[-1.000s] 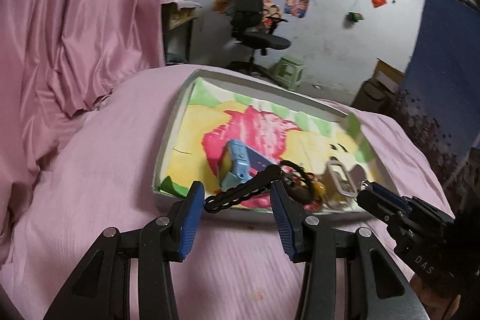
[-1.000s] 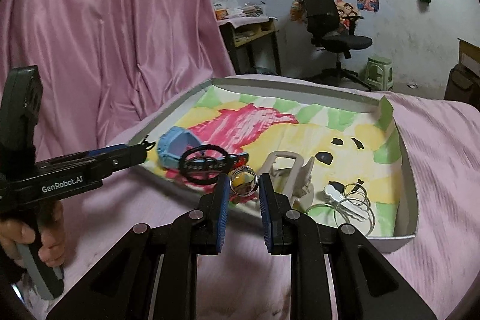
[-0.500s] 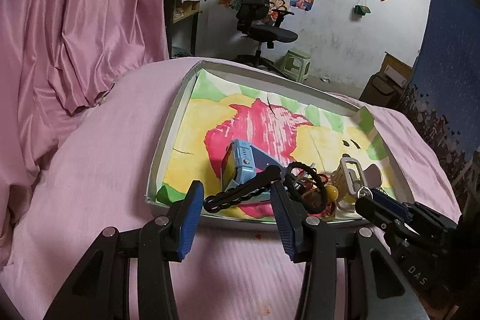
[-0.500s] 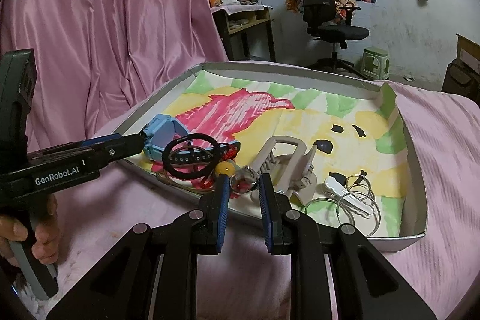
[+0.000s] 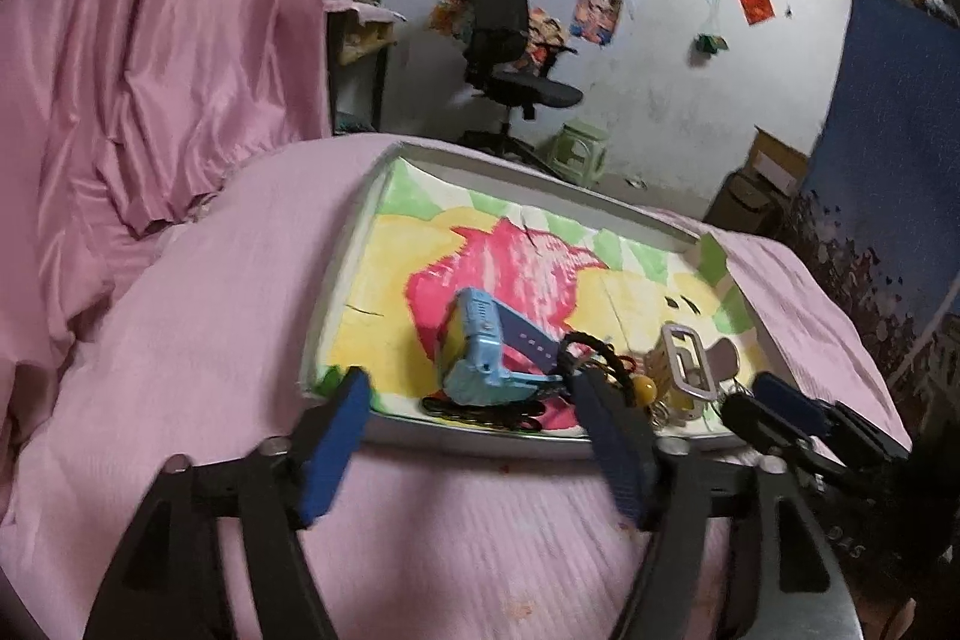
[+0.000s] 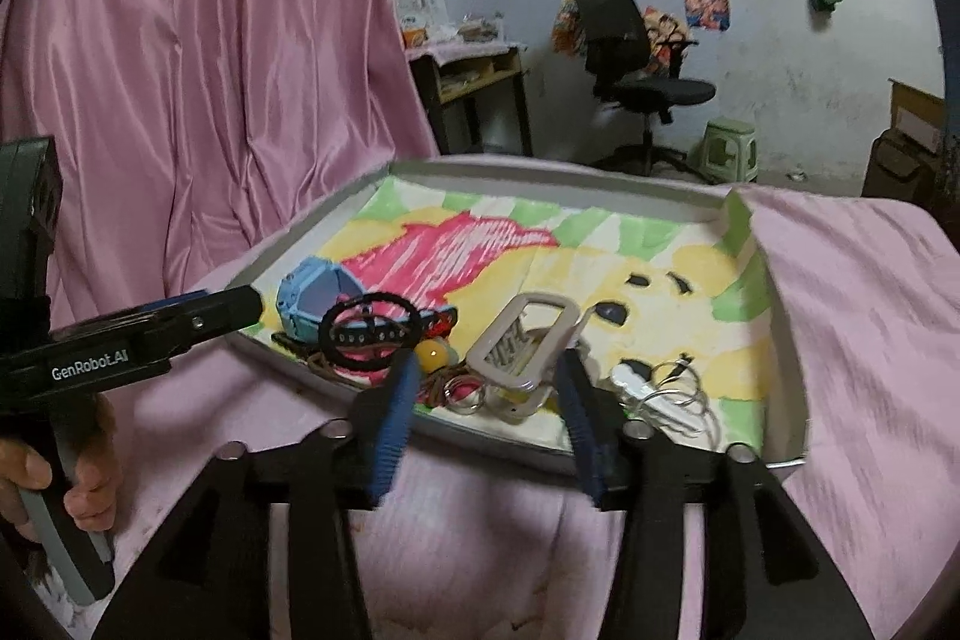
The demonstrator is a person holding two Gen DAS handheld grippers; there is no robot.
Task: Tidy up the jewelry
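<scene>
Both tools stand wide apart and empty at the near rim of a shallow grey tray (image 6: 660, 202) lined with a pink, yellow and green drawing, set on a counter draped in pink cloth (image 5: 198, 340). The left tool (image 5: 474, 436) hovers just short of a light-blue watch (image 5: 480, 352), which stands on its edge in the tray's near part; its dark blue strap runs away to the right toward a black hair tie (image 5: 591, 346). In the right wrist view the right tool (image 6: 486, 400) is open around the near end of a pale grey hair claw clip (image 6: 528, 346), without touching it; the clip's long axis points away and slightly right. A yellow bead (image 6: 432, 353) and tangled cords lie just left of the clip, a cluster of silver rings (image 6: 678, 388) just right. A hand (image 6: 36, 478) grips the left tool's handle at the left edge.
</scene>
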